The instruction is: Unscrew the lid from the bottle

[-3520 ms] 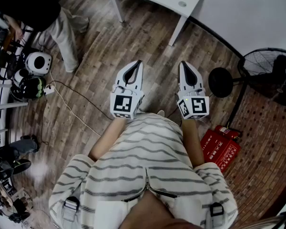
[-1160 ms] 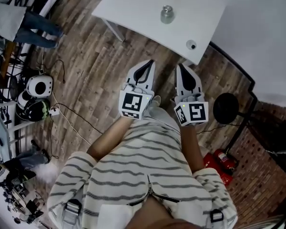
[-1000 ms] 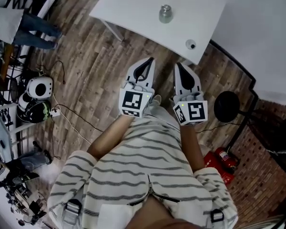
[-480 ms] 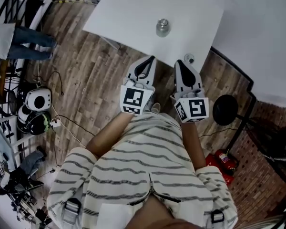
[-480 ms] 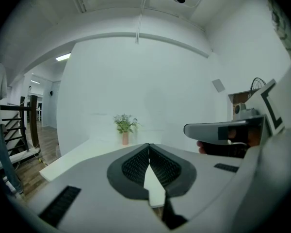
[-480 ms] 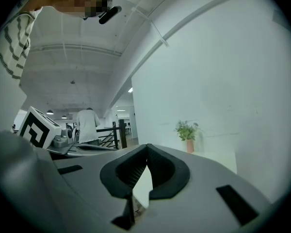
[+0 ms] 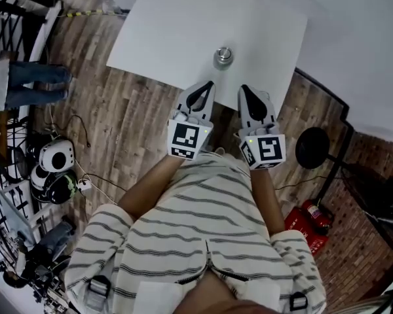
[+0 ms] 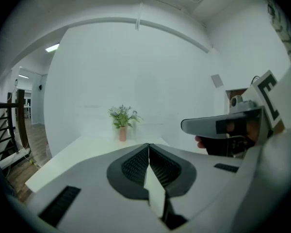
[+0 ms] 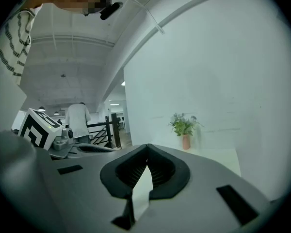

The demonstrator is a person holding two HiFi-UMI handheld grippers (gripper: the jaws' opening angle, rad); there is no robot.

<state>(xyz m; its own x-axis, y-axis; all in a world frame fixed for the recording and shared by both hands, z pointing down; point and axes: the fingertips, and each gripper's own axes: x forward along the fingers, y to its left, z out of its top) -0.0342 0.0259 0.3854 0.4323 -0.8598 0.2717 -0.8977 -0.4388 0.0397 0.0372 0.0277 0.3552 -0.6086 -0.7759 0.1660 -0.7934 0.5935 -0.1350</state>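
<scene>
Both tongs are pressed together with nothing between them. The left tongs (image 7: 205, 87) and right tongs (image 7: 244, 90) sit side by side, just short of the bottle (image 7: 223, 58). The bottle stands upright on the white tabletop (image 7: 170, 25), close to its near edge, with the lid (image 7: 223, 52) on.

Risks, as I judge them:
- If I go in with the tongs shut, the tips would nudge the bottle and tip it or skate it across the smooth top. They need opening first.
- Neither gripper view shows the bottle, which sits below their line of sight, so I'd be aiming from the head view alone.
- Turning the lid without the other tongs clamped on the body would just spin the whole bottle.

Surface: bare white, with a small potted plant (image 8: 122, 120) at the edge far beyond the bottle.

Room: wood-plank floor (image 7: 131, 116) on the near side of the bottle, and a white wall (image 8: 150, 72) behind the plant. Cables and gear (image 7: 52, 165) lie well off to the bottle's left, and a person's legs (image 7: 33, 84) are there too.
</scene>
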